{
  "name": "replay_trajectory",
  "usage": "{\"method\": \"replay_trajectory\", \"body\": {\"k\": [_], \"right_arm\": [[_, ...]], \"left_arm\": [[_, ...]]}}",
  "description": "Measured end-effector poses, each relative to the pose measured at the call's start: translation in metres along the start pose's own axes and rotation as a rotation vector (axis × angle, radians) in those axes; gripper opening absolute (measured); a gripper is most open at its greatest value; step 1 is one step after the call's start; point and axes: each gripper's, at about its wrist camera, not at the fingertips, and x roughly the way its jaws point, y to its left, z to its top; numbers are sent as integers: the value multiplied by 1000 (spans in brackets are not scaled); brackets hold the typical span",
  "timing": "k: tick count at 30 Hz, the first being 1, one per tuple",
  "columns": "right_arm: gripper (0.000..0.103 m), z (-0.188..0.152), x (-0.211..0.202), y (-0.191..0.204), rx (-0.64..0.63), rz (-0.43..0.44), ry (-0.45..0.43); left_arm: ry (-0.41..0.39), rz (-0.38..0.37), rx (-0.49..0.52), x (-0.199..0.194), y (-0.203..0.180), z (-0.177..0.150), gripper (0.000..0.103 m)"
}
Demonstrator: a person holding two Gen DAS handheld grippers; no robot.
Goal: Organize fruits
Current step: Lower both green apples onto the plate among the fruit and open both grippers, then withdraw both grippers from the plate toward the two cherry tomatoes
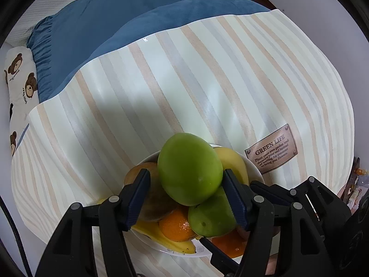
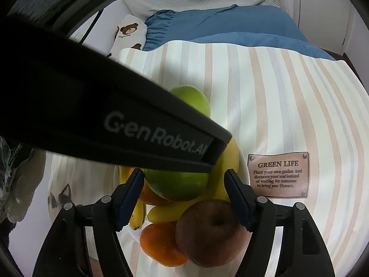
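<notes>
A white plate [image 1: 254, 169] on the striped cloth holds a heap of fruit: bananas [image 1: 166, 237], an orange [image 1: 177, 226], a brown fruit [image 1: 152, 198] and a small green fruit [image 1: 212, 217]. On top lies a big green fruit [image 1: 189, 168]. My left gripper [image 1: 186, 174] points down over it, jaws either side; the right pad is against its skin and a gap shows at the left pad, so it is open. My right gripper [image 2: 184, 173] is open at the near side of the heap, above a red apple [image 2: 207, 230] and an orange [image 2: 161, 244]. The left gripper's body [image 2: 115, 120] hides part of the heap.
The striped cloth [image 1: 184, 80] carries a brown "GREEN LIFE" label [image 1: 272, 149] right of the plate. Behind it lie blue bedding [image 1: 115, 23] and a bear-print pillow [image 1: 20, 76]. The right gripper's black frame [image 1: 322, 198] crowds the left gripper's right side.
</notes>
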Motion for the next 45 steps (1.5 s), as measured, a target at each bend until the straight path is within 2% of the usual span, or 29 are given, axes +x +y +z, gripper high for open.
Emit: {"method": "replay_trajectory", "body": {"k": [5,10,16,18,22,24,25,28,31,37,45], "right_arm": [[76,3,2,-6,19,-5,13],[83,2,-1,-14,63,-3,27],[83,1,-10,-20,95,-15,27],[86,1,-16,-22,106,-23,30],[96,-2,-26,-21,115,-90,28],[98,-13,-28,-18,113,-125,30],[99,-15,-27,-14,112,-139,30],[100,-16,-38,-12,101,-192,18],[100,-26,-45,0,86,-216,5],[101,-37,-71,14,58,-258,-23],[101,-49,-91,23,58,-280,-63]], "left_arm": [[0,0,-20,-4,4,-3,62],[-15,-19,-54,-10,12,-9,62],[-85,-36,-115,-33,25,-25,62],[-119,-40,-142,-44,31,-35,63],[-198,-30,-218,-62,45,-65,73],[-234,-12,-258,-66,54,-86,77],[-245,7,-277,-67,57,-99,84],[-260,46,-317,-64,61,-126,87],[-276,66,-362,-63,66,-150,98],[-338,115,-402,-68,65,-184,98],[-384,131,-412,-75,50,-205,98]]}}
